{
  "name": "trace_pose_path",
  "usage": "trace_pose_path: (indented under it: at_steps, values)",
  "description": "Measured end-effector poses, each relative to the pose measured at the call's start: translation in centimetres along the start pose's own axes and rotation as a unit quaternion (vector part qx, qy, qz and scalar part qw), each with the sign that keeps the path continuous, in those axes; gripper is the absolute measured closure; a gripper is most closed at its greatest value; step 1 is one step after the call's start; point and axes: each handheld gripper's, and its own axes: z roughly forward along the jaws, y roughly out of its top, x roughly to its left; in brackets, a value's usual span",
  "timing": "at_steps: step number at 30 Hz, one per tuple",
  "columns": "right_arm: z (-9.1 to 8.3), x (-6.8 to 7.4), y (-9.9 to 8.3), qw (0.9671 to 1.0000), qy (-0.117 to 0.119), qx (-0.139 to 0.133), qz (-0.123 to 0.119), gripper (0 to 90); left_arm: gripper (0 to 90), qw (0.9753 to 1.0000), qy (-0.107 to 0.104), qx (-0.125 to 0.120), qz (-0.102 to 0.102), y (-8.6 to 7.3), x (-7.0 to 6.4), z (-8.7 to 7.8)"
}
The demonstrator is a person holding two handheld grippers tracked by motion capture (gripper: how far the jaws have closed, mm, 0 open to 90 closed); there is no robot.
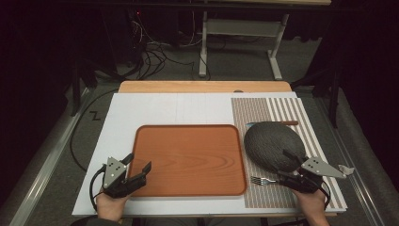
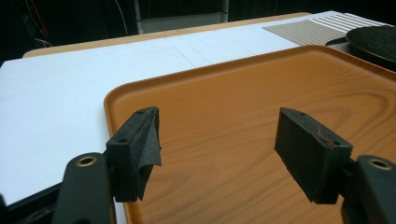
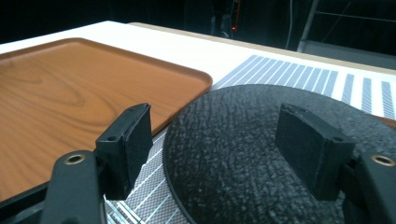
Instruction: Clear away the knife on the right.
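A wood-grain orange tray lies empty in the middle of the white board. A dark, rough-textured oval plate sits on the striped placemat to its right. My left gripper stands open over the tray's near left corner; in the left gripper view its jaws frame bare tray, holding nothing. My right gripper is open at the plate's near right edge. In the right gripper view its jaws hover just above the plate, with the tray to the left.
A metal fork lies on the placemat just in front of the plate, by the right gripper. A thin brown stick rests behind the plate. The white board covers a wooden table; beyond it are floor cables and a stand's legs.
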Motion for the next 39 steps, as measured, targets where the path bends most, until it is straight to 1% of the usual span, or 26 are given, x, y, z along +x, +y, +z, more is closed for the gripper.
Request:
trace_pose_path:
  at_steps: [1, 2, 7, 11, 15, 16, 18, 21, 23, 28, 39]
  values:
    - [0.0, -0.1, 0.1, 1.0000, 0.000, -0.003, 0.003, 29.1, 30.8, 1.0000, 0.001, 0.000, 0.000, 0.0, 0.0, 0.0]
    - [0.1, -0.1, 0.2, 1.0000, -0.002, -0.002, 0.000, 29.2, 30.8, 1.0000, 0.002, -0.001, -0.002, 0.0, 0.0, 0.0]
    - [0.3, -0.2, 0.4, 1.0000, -0.002, -0.004, 0.000, 29.1, 30.7, 1.0000, 0.005, -0.002, -0.004, 0.0, 0.1, 0.0]
    - [0.3, -0.4, 0.6, 0.9999, -0.005, -0.008, 0.005, 28.9, 30.7, 1.0000, 0.005, -0.002, -0.005, 0.0, 0.1, 0.0]
    - [0.2, -0.7, 0.8, 0.9999, -0.002, -0.011, 0.011, 27.9, 30.7, 1.0000, 0.005, -0.002, -0.006, 0.0, 0.1, 0.0]
    - [0.2, -0.8, 0.9, 0.9999, 0.002, -0.007, 0.015, 27.4, 30.7, 1.0000, 0.006, -0.003, -0.006, 0.0, 0.1, -0.1]
    - [0.2, -0.9, 0.9, 0.9998, 0.002, -0.004, 0.020, 27.2, 30.7, 1.0000, 0.006, -0.003, -0.006, 0.0, 0.1, -0.1]
    - [0.2, -1.0, 1.0, 0.9998, 0.003, -0.001, 0.022, 27.2, 30.7, 1.0000, 0.005, -0.003, -0.006, 0.0, 0.1, -0.1]
    - [0.3, -1.0, 1.1, 0.9999, 0.002, 0.003, 0.016, 27.2, 30.7, 1.0000, 0.005, -0.002, -0.005, 0.0, 0.1, -0.1]
    - [0.5, -1.4, 1.4, 0.9999, -0.004, 0.009, 0.012, 27.3, 30.7, 1.0000, 0.005, -0.002, -0.005, 0.0, 0.1, -0.1]
    - [0.8, -2.6, 2.1, 0.9994, -0.012, 0.028, 0.014, 28.0, 30.6, 1.0000, 0.006, -0.001, -0.006, -0.1, 0.1, 0.0]
